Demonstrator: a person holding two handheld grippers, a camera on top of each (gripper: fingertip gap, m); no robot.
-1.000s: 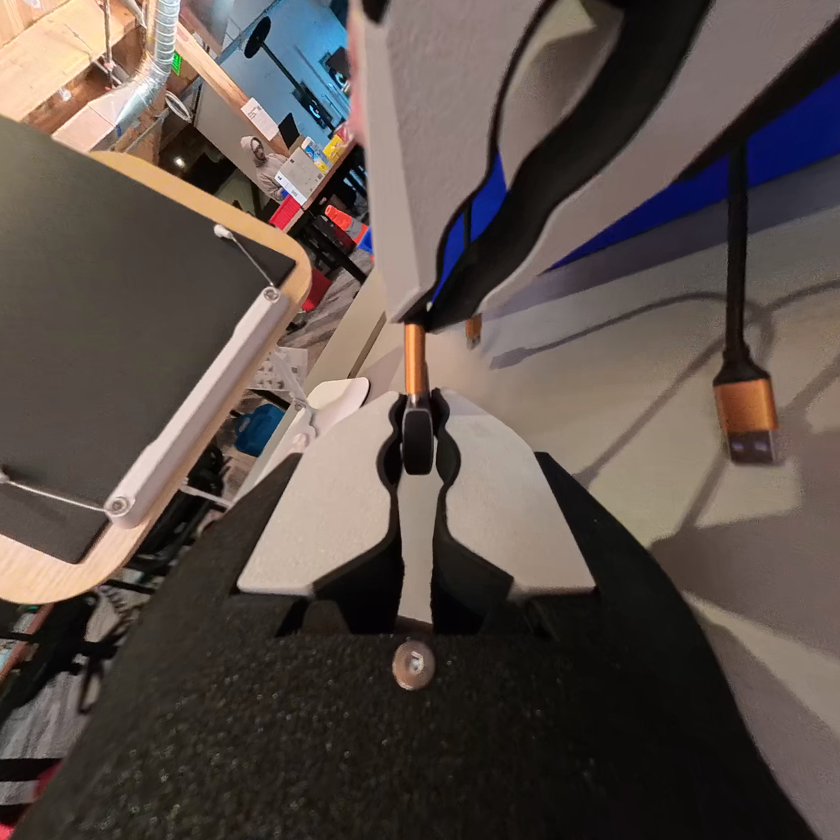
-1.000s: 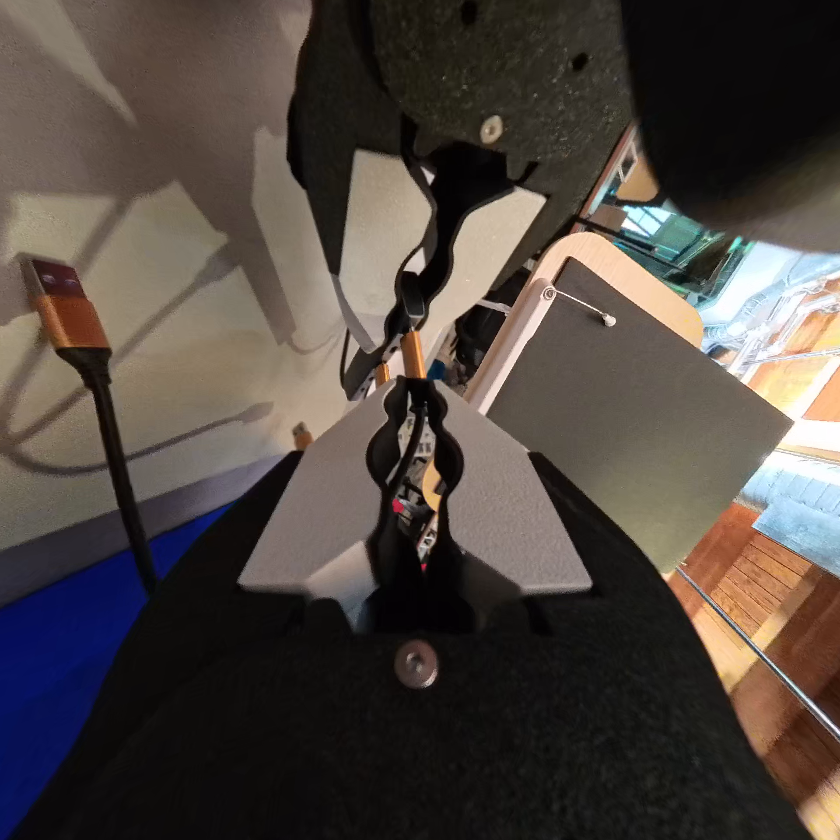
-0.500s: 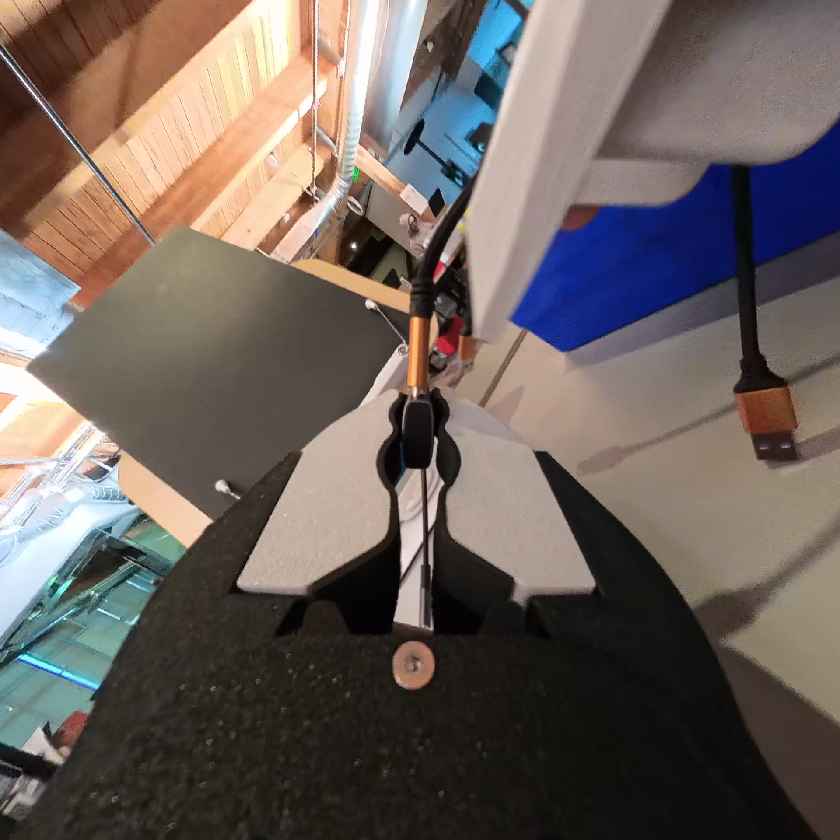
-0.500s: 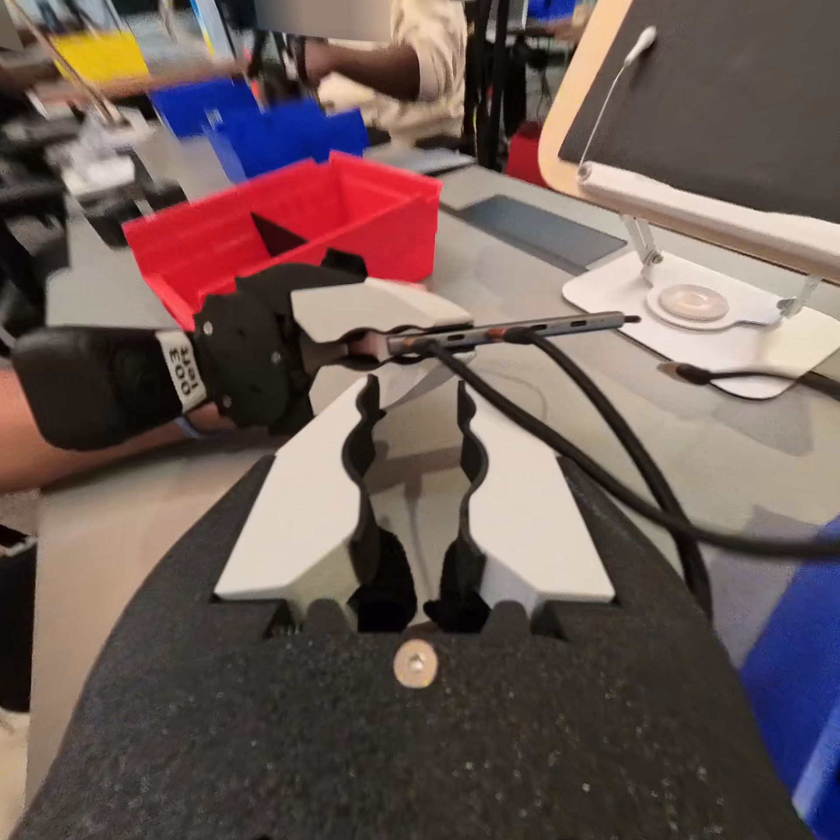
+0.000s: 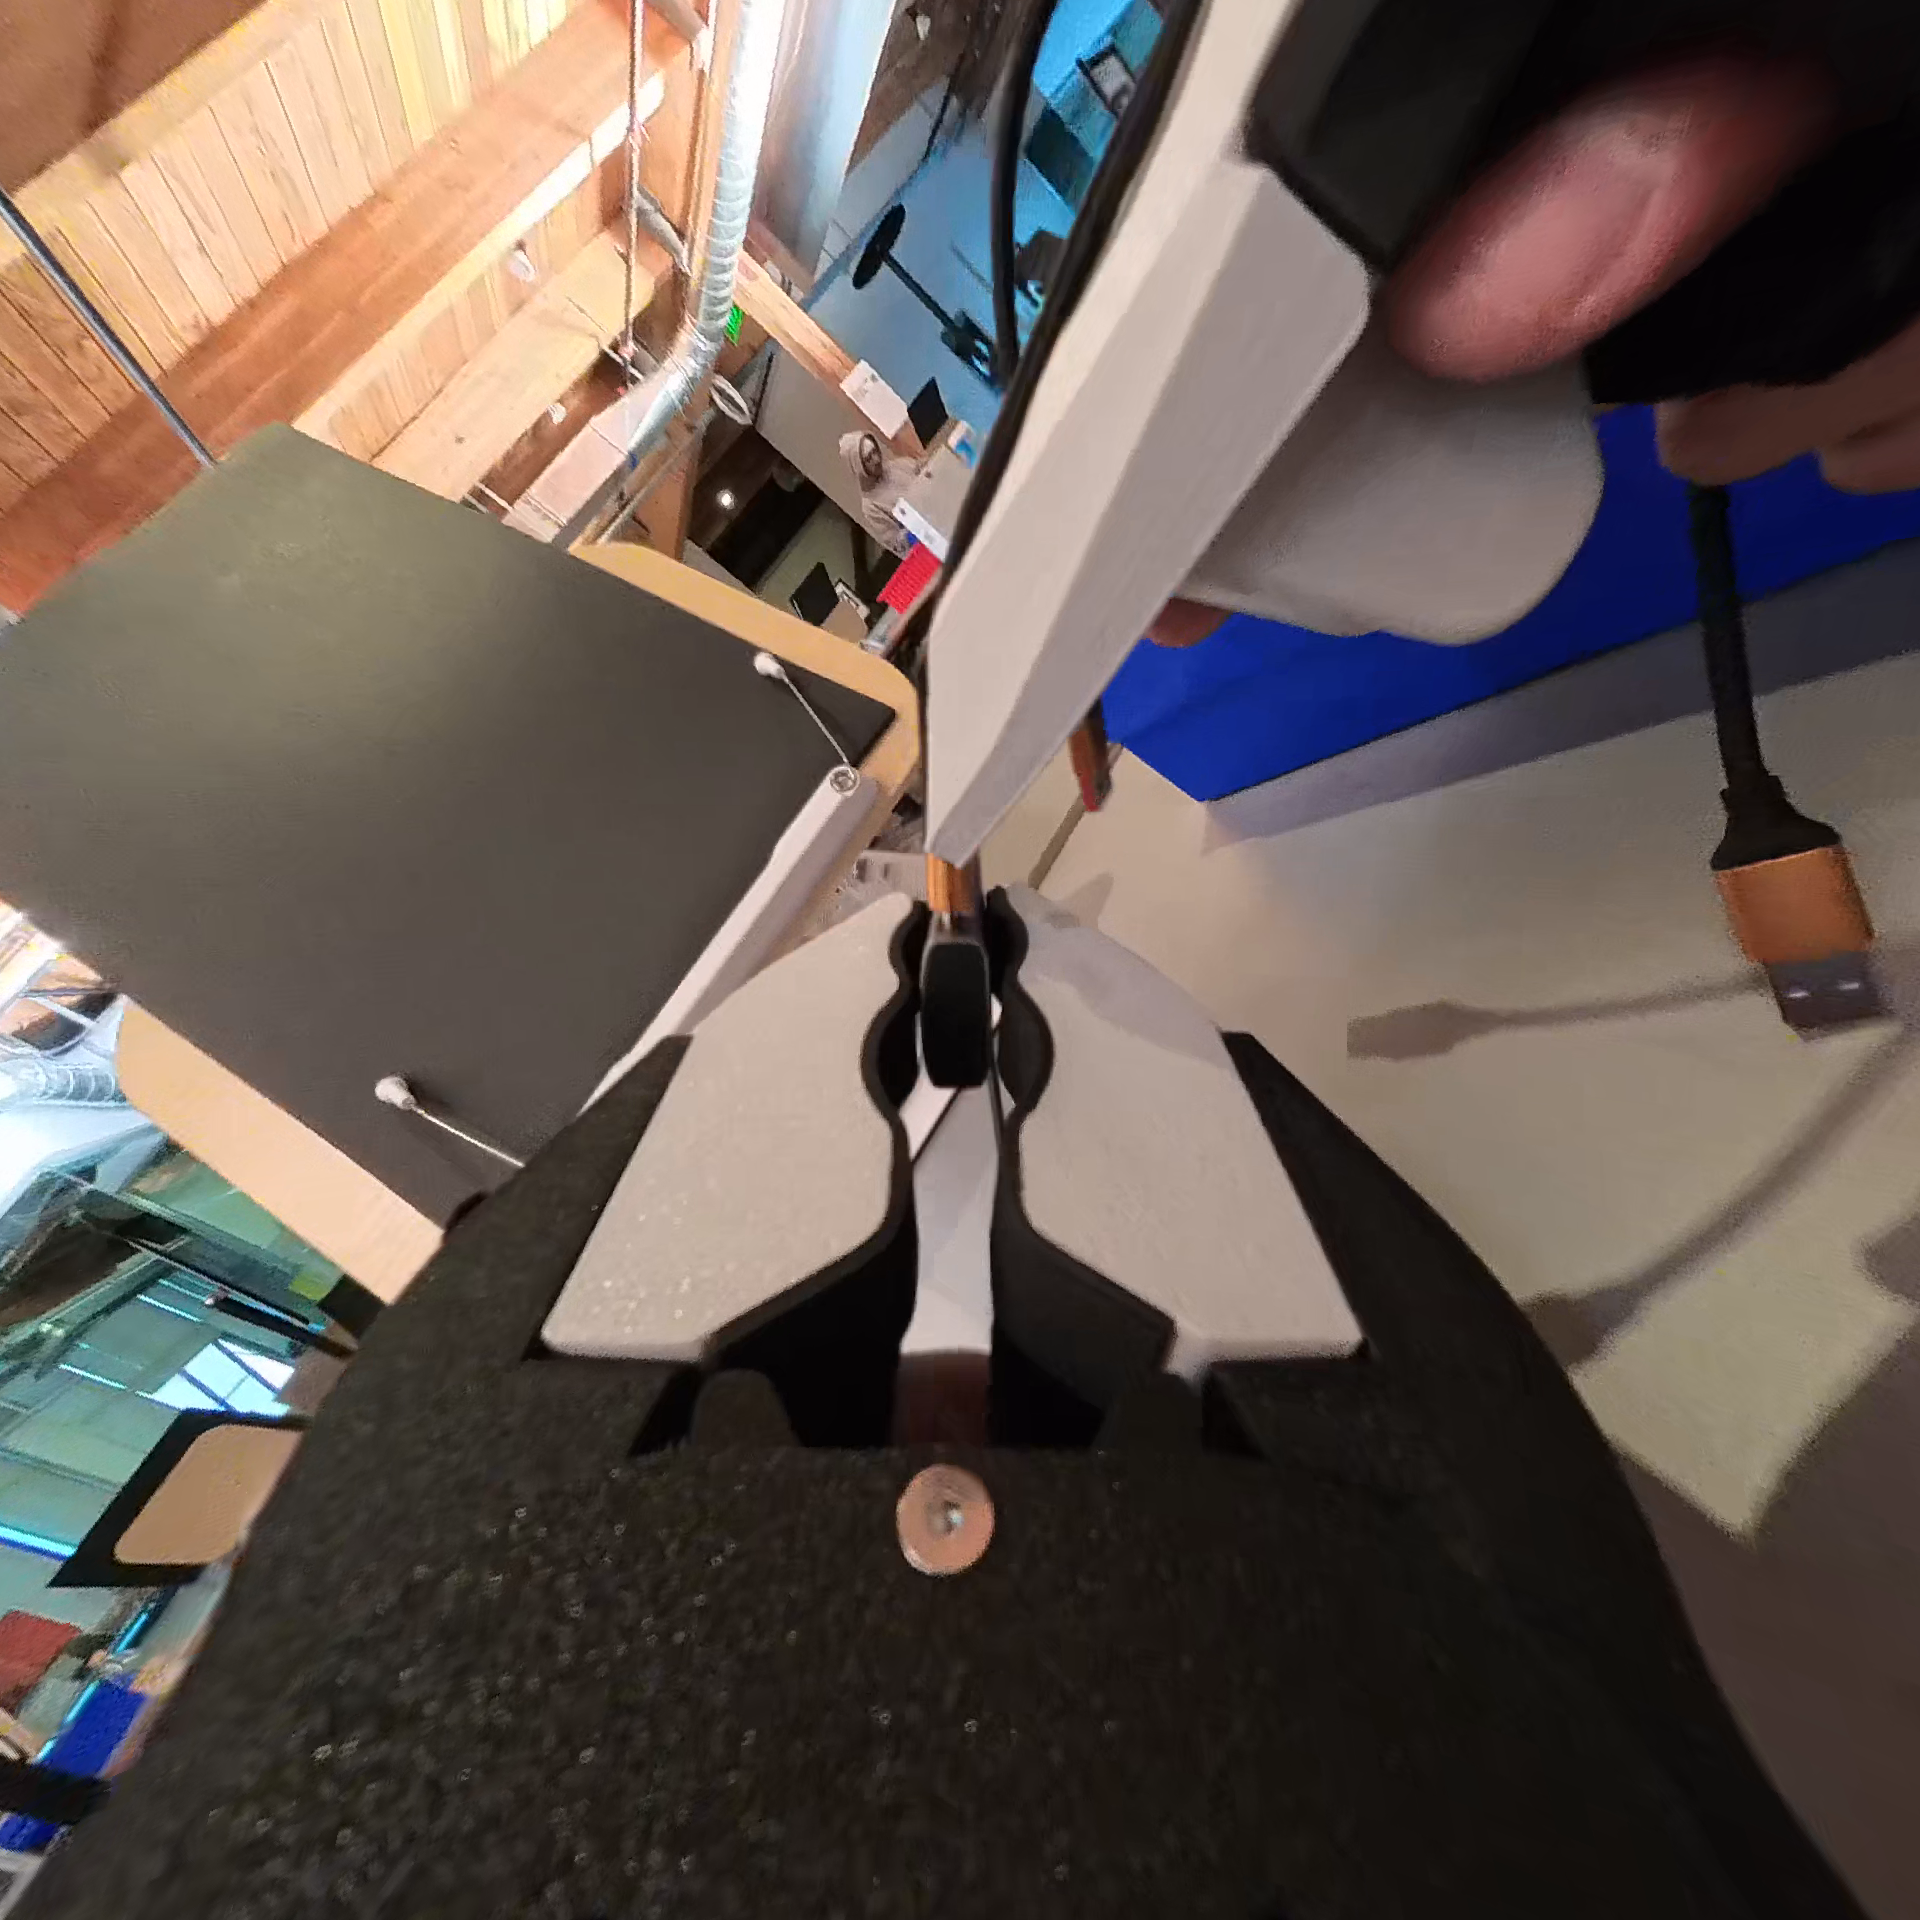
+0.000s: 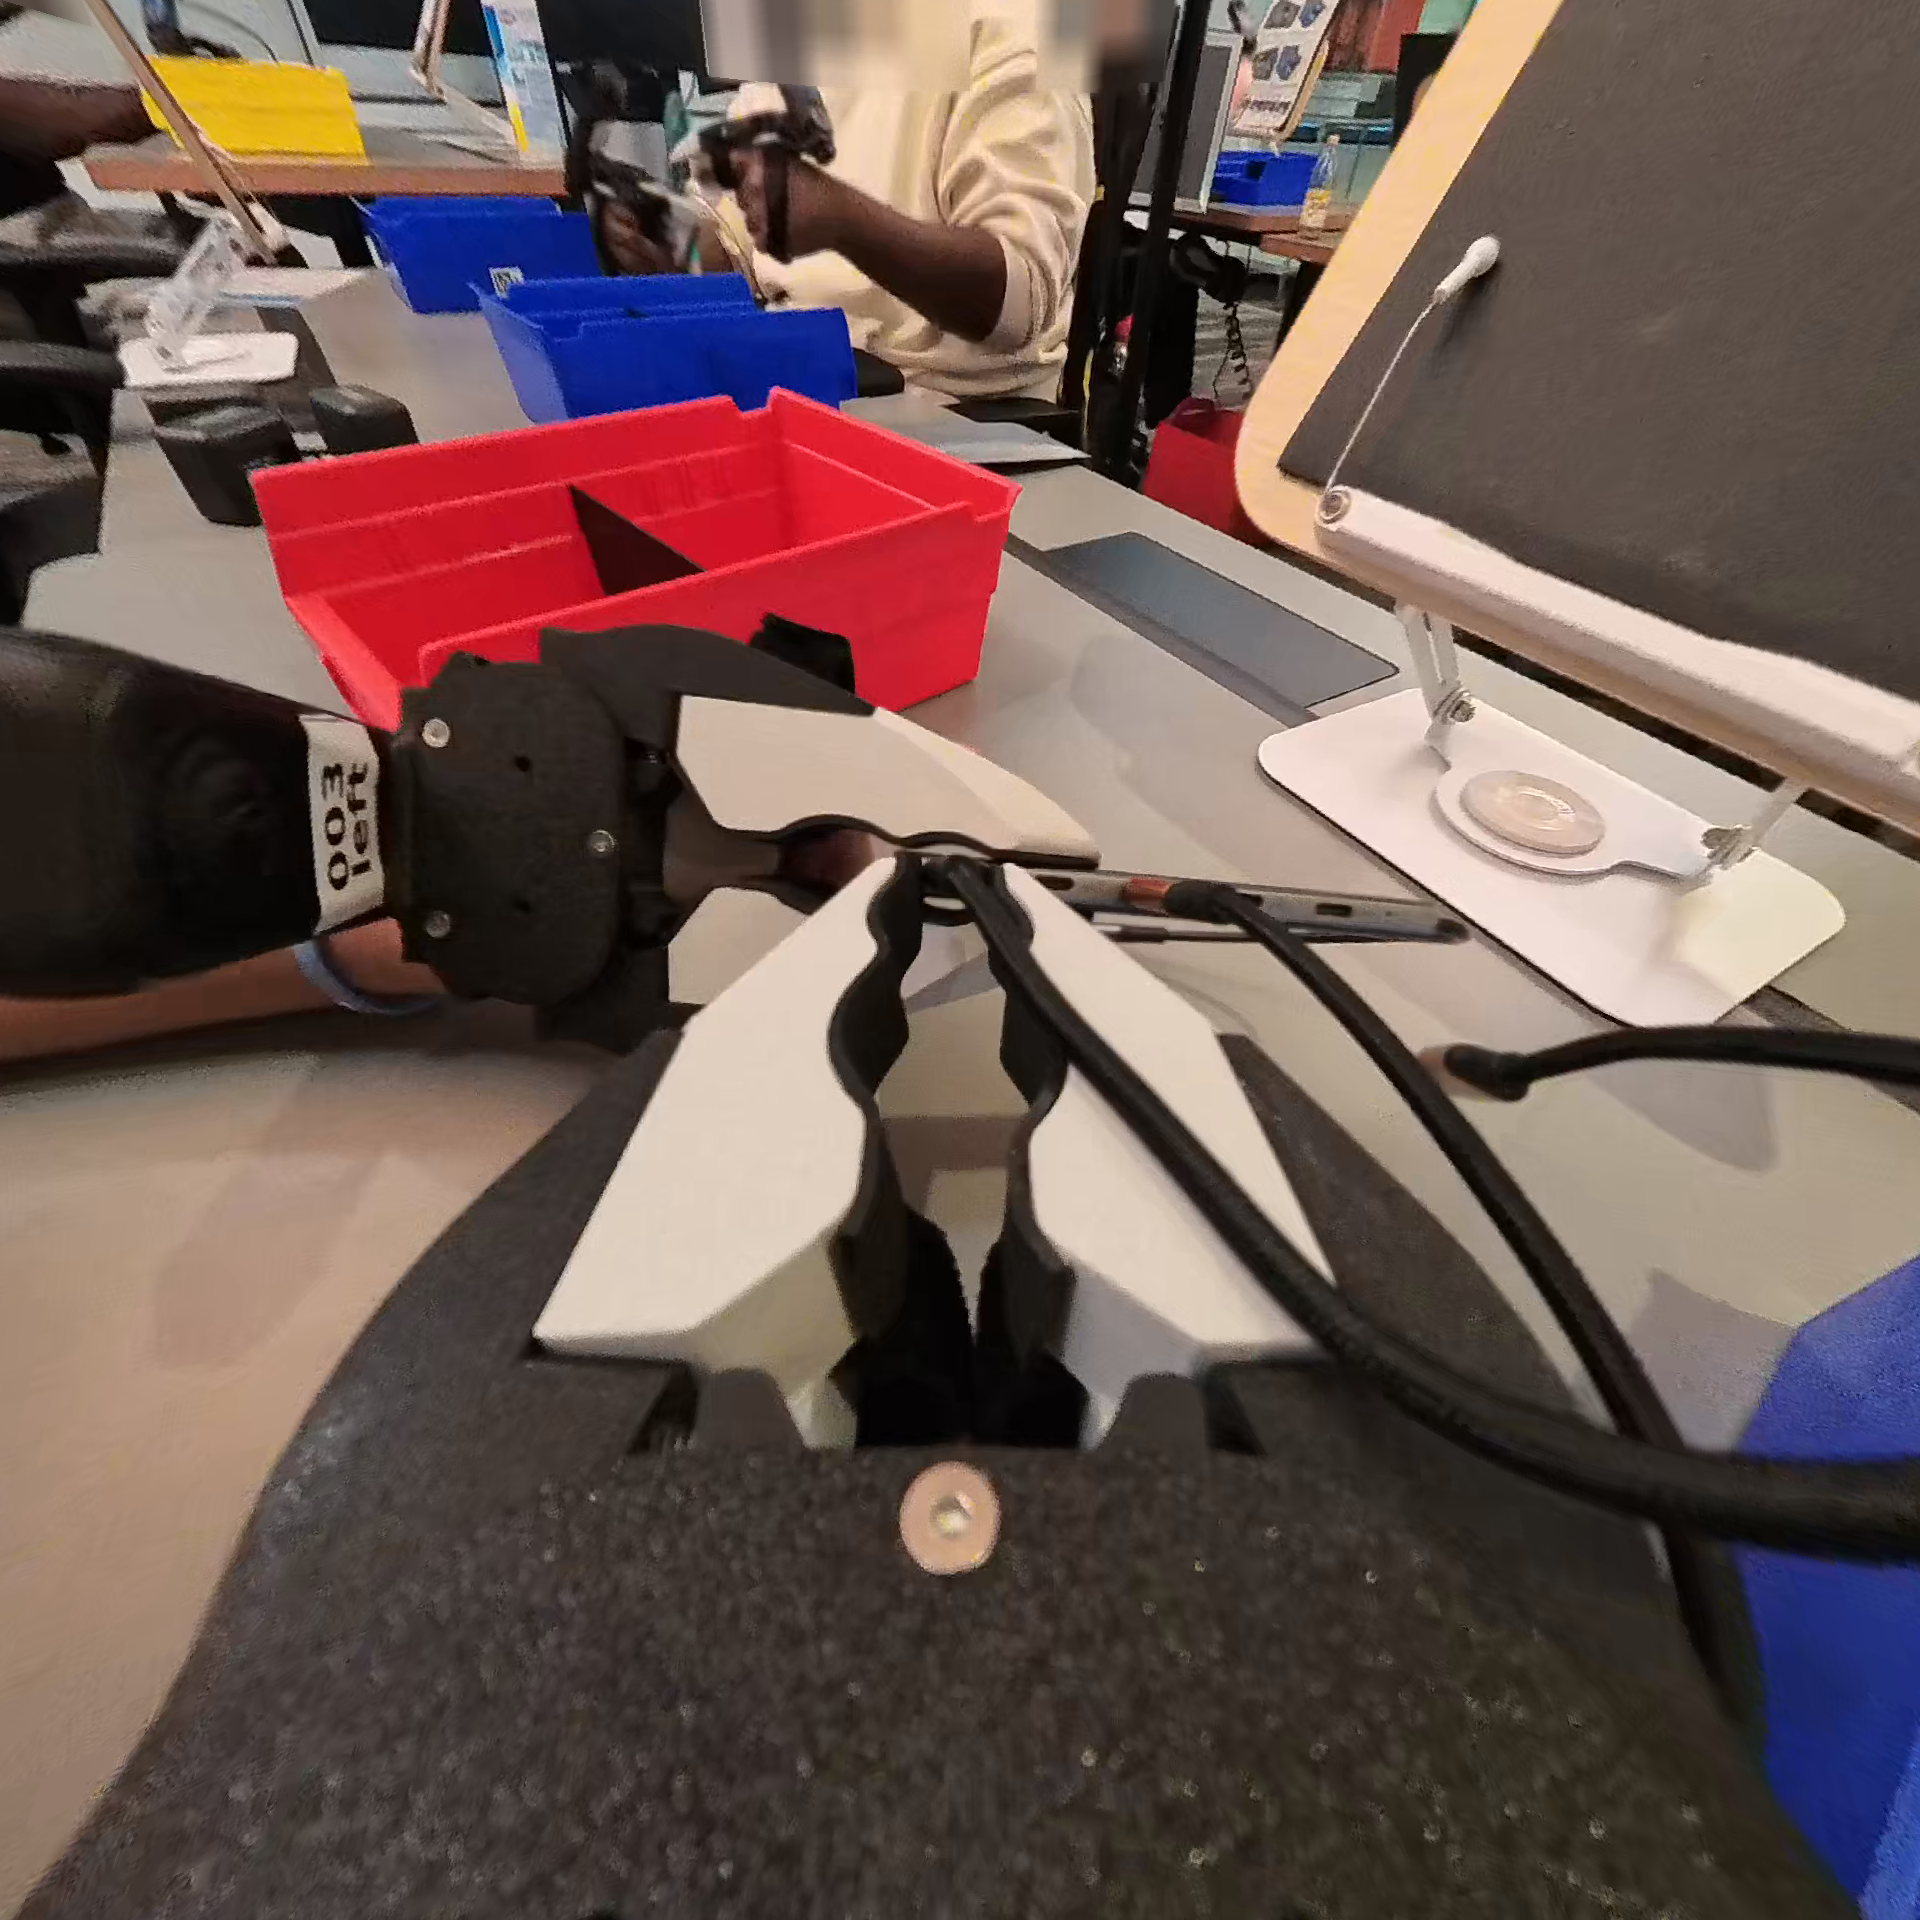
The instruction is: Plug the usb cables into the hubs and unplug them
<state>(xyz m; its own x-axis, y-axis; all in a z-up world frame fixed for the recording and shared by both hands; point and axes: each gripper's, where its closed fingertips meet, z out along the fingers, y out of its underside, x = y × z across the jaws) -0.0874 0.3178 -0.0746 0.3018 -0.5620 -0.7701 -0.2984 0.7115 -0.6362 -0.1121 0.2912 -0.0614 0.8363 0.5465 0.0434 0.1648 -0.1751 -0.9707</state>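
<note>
My left gripper (image 5: 954, 914) is shut on the end of a slim dark hub (image 5: 954, 1013), seen end-on. The right wrist view shows it from the side (image 6: 1049, 862), holding the hub (image 6: 1340, 914) level above the table. My right gripper (image 6: 954, 883) is shut on a black cable (image 6: 1143, 1132) at its orange plug (image 5: 951, 883), right against the hub beside the left fingertips. A second cable (image 6: 1382, 1049) is plugged in farther along the hub. A loose orange USB plug (image 5: 1797, 925) hangs from a black cable by a person's fingers (image 5: 1579, 239).
A red divided bin (image 6: 883, 582) stands on the grey table (image 6: 208, 1195) behind the left gripper, with blue bins (image 6: 665, 343) beyond. A black board on a white stand (image 6: 1558, 831) is at right. A blue bin edge (image 6: 1839, 1558) is near right. A person (image 6: 966, 208) sits behind. Less than 4 cm separates the two grippers' tips.
My right gripper's jaws have narrowed from open to shut on the cable, close to the hub. My left gripper keeps its hold on the hub and has tilted slightly.
</note>
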